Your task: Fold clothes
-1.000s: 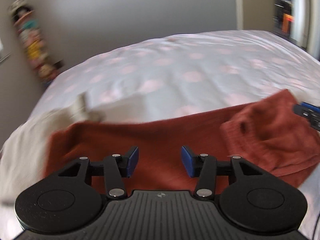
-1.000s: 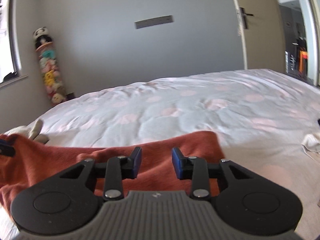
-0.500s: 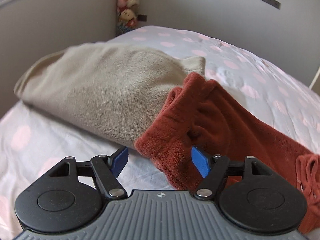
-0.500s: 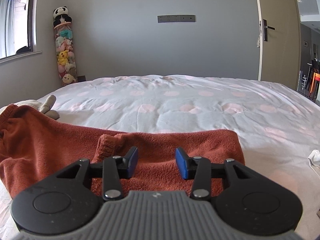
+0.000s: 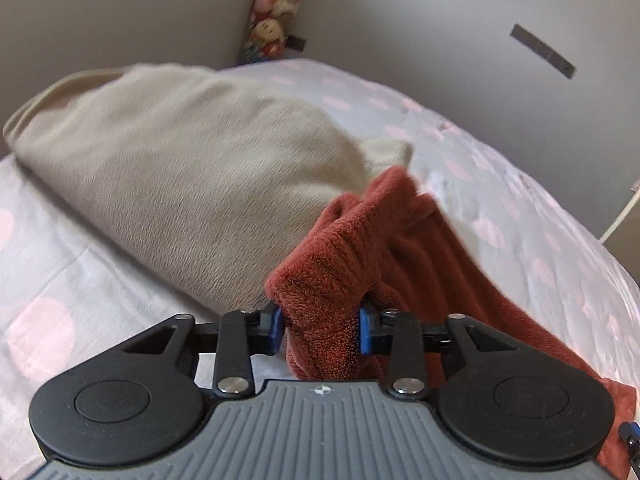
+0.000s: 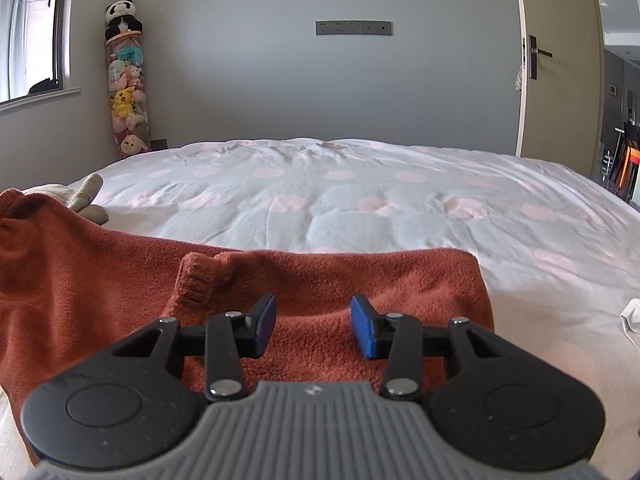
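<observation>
A rust-red fleece garment (image 5: pixel 404 256) lies on the bed. In the left wrist view my left gripper (image 5: pixel 320 330) is shut on a thick ribbed fold at the garment's end, with the cloth bunched between the blue pads. In the right wrist view the same garment (image 6: pixel 320 280) lies flat across the bed with a ribbed cuff (image 6: pixel 196 280) folded on top. My right gripper (image 6: pixel 313 326) is open just above the cloth, holding nothing.
A beige fleece garment (image 5: pixel 180 172) lies beside the red one, touching its end. The bed cover (image 6: pixel 360 200) is white with pink dots. A tube of plush toys (image 6: pixel 126 92) stands in the corner. A white cloth (image 6: pixel 632 316) lies at the right edge. A door (image 6: pixel 556 60) is far right.
My left gripper swung to the garment's left end, moved in and closed on the red fold. My right gripper stayed open and shifted slightly over the cloth.
</observation>
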